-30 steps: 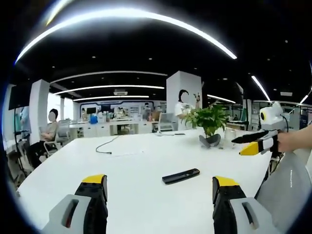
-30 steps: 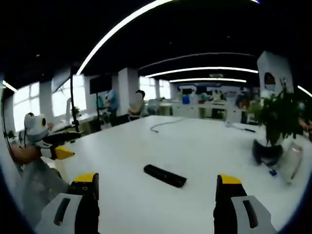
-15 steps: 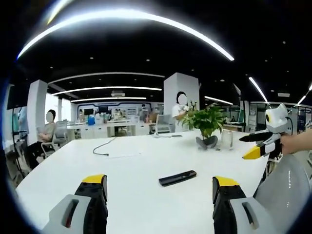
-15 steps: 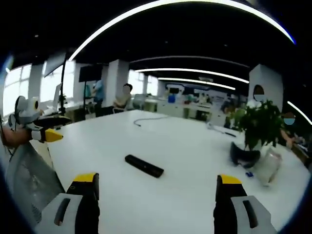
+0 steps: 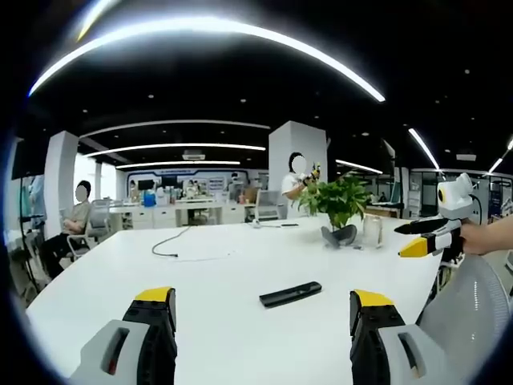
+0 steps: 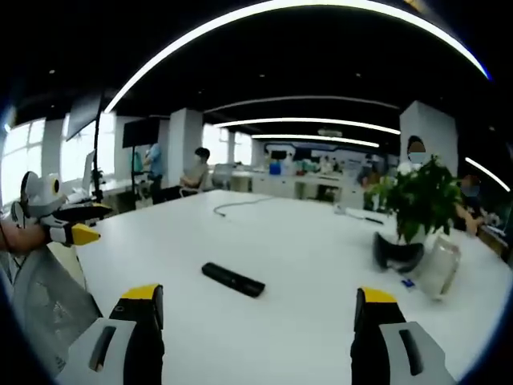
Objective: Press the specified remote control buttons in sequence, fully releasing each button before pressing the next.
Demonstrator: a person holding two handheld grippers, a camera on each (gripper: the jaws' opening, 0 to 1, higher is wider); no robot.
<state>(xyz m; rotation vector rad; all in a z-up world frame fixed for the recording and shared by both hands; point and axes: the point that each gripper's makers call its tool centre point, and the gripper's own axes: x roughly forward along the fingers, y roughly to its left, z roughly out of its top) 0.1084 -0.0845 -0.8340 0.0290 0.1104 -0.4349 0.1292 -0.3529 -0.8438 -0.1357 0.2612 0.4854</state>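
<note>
While both claws stand spread, the remote [image 5: 290,294] [image 6: 232,280] lies flat, long axis crosswise on the table [image 5: 224,281].

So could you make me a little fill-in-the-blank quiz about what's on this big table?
1. The slim black remote control lies flat on the ____ table.
2. The green potted plant stands beside a clear ____ bag.
3. Both the left gripper and the right gripper have their jaws ____.

Missing words: white; plastic; open
</note>
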